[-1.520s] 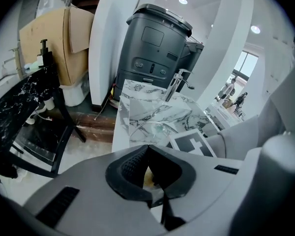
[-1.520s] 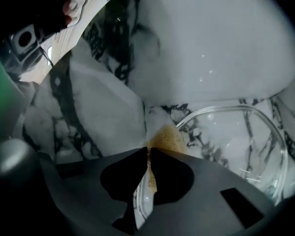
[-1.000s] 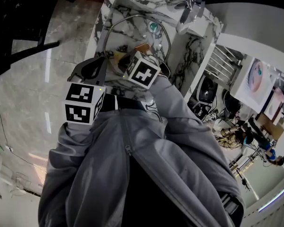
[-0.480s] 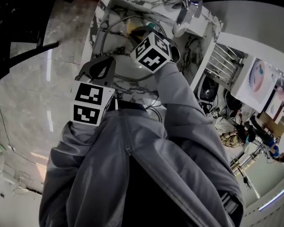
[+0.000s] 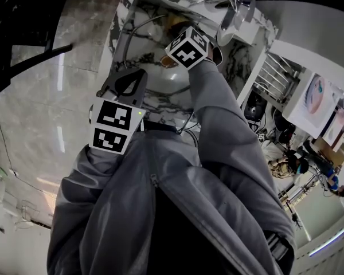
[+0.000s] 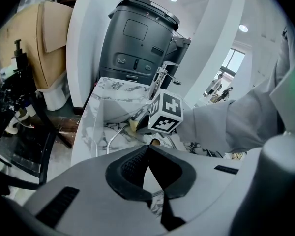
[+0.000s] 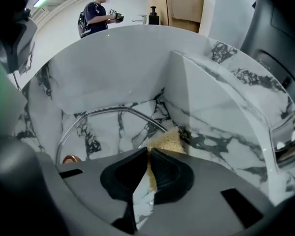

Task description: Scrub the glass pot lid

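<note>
The glass pot lid (image 7: pixel 108 132) stands tilted inside the marble sink (image 7: pixel 221 97), its steel rim (image 7: pixel 113 110) arching over the glass. My right gripper (image 7: pixel 148 151) is shut on a yellow sponge (image 7: pixel 168 140) pressed at the lid's right edge. In the head view its marker cube (image 5: pixel 188 47) sits over the basin. My left gripper (image 6: pixel 147 147) is shut at the lid's near edge; the rim (image 6: pixel 112 137) runs in behind its jaws. In the head view the left gripper (image 5: pixel 136 74) is at the sink's front left.
A chrome faucet (image 5: pixel 235 7) rises at the sink's back. A dark grey machine (image 6: pixel 137 33) stands behind the sink. A small copper-coloured round piece (image 7: pixel 71 159) shows low by the lid's left rim. A person (image 7: pixel 96 14) stands far off.
My right gripper has carried the sponge away from my body, deeper into the sink and lower. The left gripper has shifted slightly the same way.
</note>
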The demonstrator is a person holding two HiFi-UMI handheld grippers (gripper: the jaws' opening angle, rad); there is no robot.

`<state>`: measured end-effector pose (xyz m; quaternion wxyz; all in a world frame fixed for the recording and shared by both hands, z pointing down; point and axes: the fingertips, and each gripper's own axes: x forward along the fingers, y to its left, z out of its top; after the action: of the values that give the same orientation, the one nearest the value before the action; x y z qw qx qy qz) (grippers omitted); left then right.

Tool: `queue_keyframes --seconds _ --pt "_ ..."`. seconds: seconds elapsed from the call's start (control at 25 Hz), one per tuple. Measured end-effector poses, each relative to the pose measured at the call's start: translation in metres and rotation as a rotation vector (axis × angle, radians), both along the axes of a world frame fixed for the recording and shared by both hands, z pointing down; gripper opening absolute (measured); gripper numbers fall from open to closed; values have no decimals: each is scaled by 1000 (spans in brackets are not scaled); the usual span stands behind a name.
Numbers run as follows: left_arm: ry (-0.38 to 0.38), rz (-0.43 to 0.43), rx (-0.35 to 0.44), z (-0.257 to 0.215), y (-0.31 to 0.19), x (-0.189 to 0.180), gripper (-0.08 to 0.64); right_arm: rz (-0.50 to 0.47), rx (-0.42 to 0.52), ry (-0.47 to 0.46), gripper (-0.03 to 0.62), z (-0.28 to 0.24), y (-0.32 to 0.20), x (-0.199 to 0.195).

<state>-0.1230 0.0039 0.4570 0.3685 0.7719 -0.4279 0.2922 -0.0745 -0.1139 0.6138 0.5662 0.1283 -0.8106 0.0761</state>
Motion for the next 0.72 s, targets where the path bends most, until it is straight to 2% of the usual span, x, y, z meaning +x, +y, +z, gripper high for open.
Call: queue_keyframes --seconds 0.16,0.28,0.4,0.52,0.72 --pt "1 9 -1 1 4 0 14 -21 -99 -11 43 -5 20 9" --pt "-2 15 4 -1 9 0 14 -26 -116 29 43 -6 32 27" --pt "-5 21 12 -4 14 1 14 39 -136 76 43 -5 43 53" --pt "-5 25 15 -3 21 2 14 76 -186 61 43 -6 68 66" --pt "0 51 24 -7 28 11 14 -13 -261 55 43 -11 131 56"
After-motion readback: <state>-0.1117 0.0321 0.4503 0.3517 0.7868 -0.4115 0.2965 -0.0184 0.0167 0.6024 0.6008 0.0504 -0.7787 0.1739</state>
